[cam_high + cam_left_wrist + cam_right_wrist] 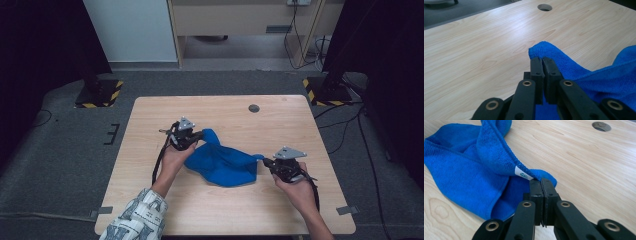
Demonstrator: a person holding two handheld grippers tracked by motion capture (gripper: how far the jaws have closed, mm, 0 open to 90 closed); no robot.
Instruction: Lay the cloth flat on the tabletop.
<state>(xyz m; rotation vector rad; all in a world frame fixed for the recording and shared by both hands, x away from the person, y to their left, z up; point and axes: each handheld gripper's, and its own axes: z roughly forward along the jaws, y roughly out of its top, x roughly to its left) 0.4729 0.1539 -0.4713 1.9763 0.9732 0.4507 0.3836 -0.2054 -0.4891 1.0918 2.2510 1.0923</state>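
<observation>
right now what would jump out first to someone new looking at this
The bright blue cloth in the middle of the pale wooden table, stretched between two grippers. The left gripper pinches one corner, the right gripper another beside a small white label.

**Premises: recording lab or test room**

Light wooden table (280,107) with a round cable hole (254,108) at 12 o'clock stands on grey carpet (60,150). Black stand bases with yellow-black hazard tape (99,93) sit at 10 and 2 o'clock. Loose cables (345,125) trail at 3 o'clock. Pale office furniture (240,20) lines the far wall at 12 o'clock.
</observation>
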